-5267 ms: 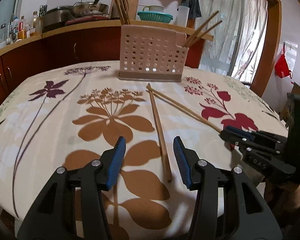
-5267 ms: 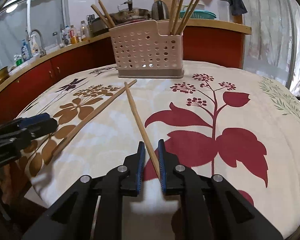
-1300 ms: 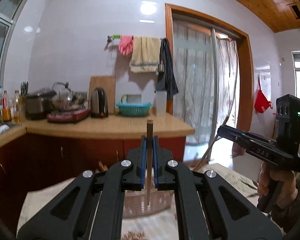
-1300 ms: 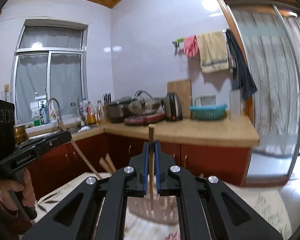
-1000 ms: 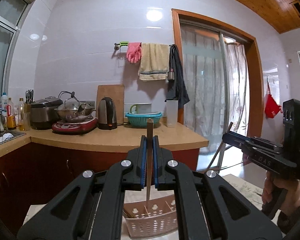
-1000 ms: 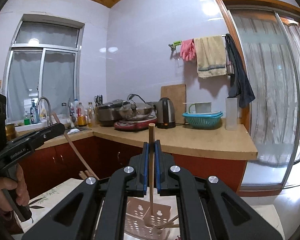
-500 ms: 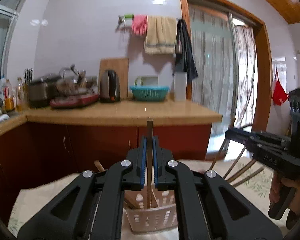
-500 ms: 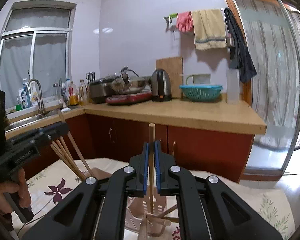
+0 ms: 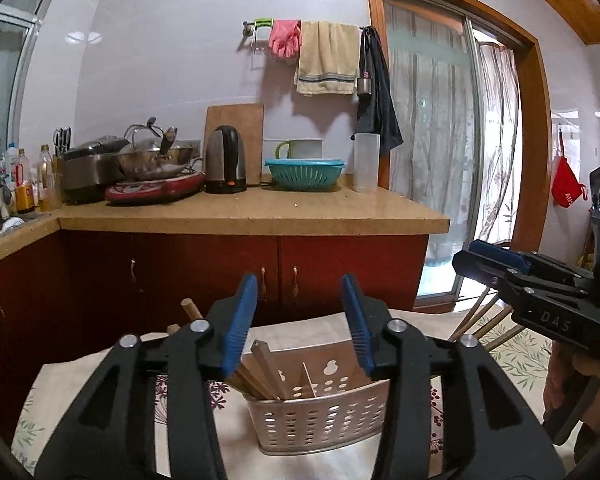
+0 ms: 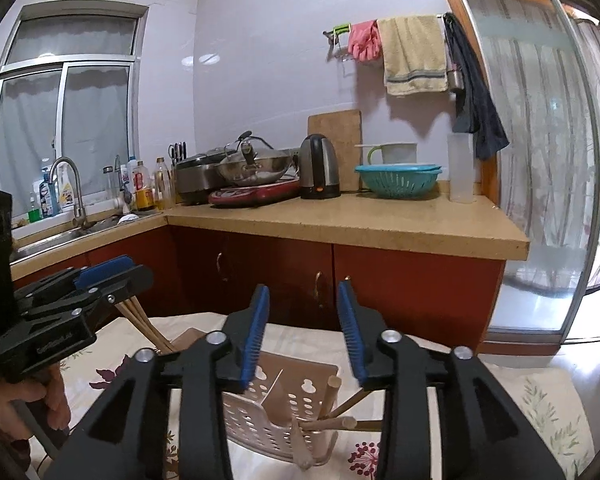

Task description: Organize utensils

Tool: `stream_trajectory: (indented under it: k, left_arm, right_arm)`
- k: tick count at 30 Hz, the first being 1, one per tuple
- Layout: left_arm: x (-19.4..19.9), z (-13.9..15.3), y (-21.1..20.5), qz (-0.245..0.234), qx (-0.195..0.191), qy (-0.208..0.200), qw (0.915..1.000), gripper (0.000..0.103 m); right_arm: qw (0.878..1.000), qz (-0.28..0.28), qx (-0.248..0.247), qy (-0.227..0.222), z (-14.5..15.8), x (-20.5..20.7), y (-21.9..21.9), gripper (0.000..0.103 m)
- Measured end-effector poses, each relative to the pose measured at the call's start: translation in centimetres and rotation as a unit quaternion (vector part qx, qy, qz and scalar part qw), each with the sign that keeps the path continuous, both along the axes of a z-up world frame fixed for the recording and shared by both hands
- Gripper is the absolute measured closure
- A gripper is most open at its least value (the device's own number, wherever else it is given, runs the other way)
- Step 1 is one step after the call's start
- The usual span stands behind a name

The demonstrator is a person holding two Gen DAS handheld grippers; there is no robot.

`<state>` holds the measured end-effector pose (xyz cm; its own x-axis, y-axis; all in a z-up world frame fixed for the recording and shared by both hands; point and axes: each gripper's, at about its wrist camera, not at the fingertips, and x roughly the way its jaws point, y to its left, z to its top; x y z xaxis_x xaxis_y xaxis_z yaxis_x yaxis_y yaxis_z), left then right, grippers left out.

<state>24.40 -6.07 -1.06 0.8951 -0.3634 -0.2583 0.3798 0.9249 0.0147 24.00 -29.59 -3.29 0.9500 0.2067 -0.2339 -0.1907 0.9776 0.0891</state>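
Observation:
A pale perforated utensil holder (image 9: 320, 420) stands on the flowered tablecloth (image 9: 512, 364), just below both grippers. My left gripper (image 9: 300, 320) hovers over its left end, jaws opening, with nothing between the blue pads. Several wooden chopsticks (image 9: 260, 376) lean in the compartment beneath it. My right gripper (image 10: 303, 332) hangs over the other end of the holder (image 10: 260, 412), jaws also opening and empty. More chopsticks (image 10: 332, 400) lie slanted in the compartment below. Each gripper shows in the other's view: the right gripper (image 9: 496, 264) and the left gripper (image 10: 100, 276).
Behind the table runs a counter (image 9: 252, 216) on red cabinets, with a kettle (image 9: 225, 164), a teal colander (image 9: 305, 174), a wok (image 10: 252, 168) and a sink tap (image 10: 66, 184). A hand (image 10: 40, 400) holds the left gripper. A curtained glass door (image 9: 440, 184) is at the right.
Both grippers sank toward the holder, each shut on an upright chopstick. Both jaws have now opened, and the two chopsticks have left the pads and dropped into the holder.

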Motion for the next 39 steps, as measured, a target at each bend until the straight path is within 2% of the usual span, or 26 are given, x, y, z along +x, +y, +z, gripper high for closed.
stream_trajectory:
  k: [7, 11, 18, 23, 39]
  left_arm:
    - [-2.8, 0.8, 0.1, 0.02, 0.015, -0.014, 0.9996, 0.049]
    - [-5.2, 0.6, 0.3, 0.035, 0.02, -0.015, 0.9991, 0.04]
    - [-9.8, -0.3, 1.2, 0.065, 0.024, -0.01, 0.9975, 0.022]
    - [-13.2, -0.7, 2.1, 0.085, 0.019, -0.003, 0.9962, 0.014]
    - [-20.6, 0.8, 3.4, 0.101, -0.012, -0.014, 0.9947, 0.007]
  right_arm:
    - [1.0, -0.027, -0.005, -0.011, 0.9, -2.5, 0.4, 0.047]
    - [0.999, -0.044, -0.007, -0.008, 0.8, -4.2, 0.5, 0.038]
    - [0.998, -0.062, -0.004, 0.02, -0.9, -7.6, 1.0, 0.031]
    - [0.997, -0.068, -0.014, 0.031, -2.1, -10.6, 1.8, 0.027]
    - [0.997, -0.072, -0.013, 0.013, -1.2, -18.2, 2.5, 0.021]
